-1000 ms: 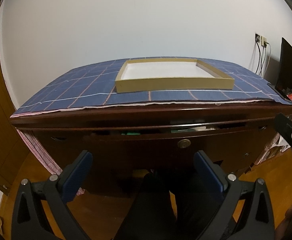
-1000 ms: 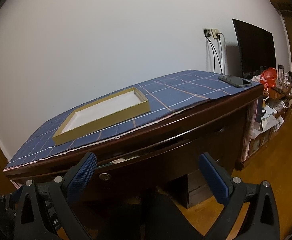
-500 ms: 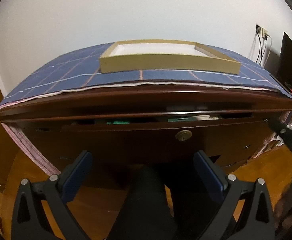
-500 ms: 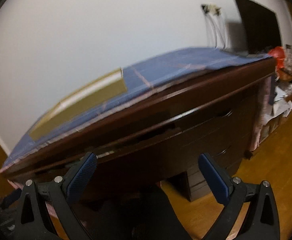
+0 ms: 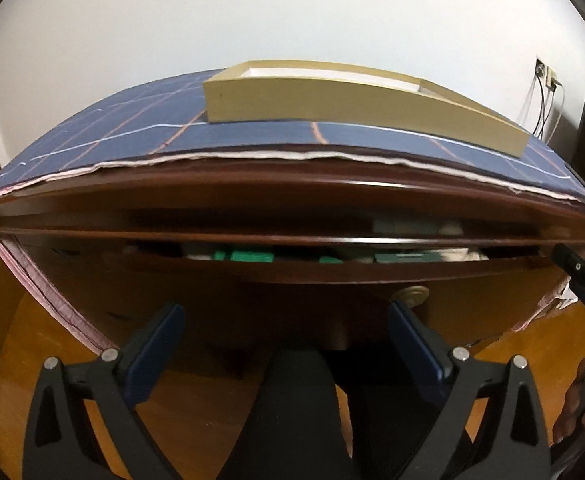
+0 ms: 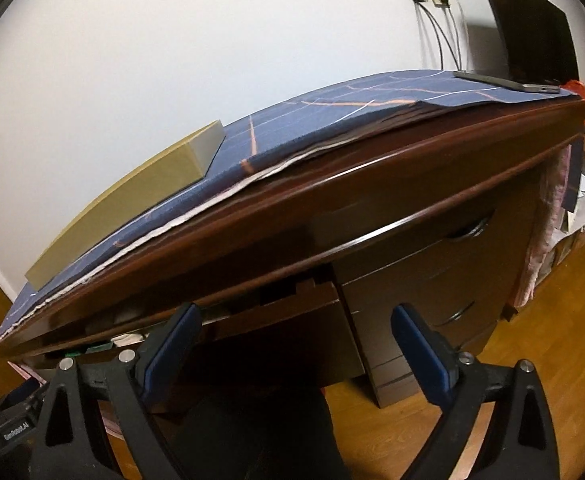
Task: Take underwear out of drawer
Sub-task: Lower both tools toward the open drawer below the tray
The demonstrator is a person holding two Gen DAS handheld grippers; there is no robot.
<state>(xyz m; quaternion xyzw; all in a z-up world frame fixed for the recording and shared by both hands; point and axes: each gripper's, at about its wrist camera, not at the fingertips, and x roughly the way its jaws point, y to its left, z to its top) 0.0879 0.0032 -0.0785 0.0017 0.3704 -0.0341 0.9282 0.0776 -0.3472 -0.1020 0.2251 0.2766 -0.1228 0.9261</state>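
Now | left tool (image 5: 284,344) and right tool (image 6: 294,344): wide open, empty | underwear (image 5: 248,256): folded inside barely-open drawer (image 5: 332,276) under tabletop (image 5: 252,184) | probably soft, light, limp; pinch a fold.

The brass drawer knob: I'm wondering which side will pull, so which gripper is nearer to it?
Left. The left gripper faces the drawer front with the knob just above its right fingertip. The right gripper is off by the drawer's right end; its view doesn't show the knob.

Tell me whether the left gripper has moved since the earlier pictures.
Yes. The left gripper has come down and closer to the desk: the tray now sits edge-on, and the drawer looms larger.
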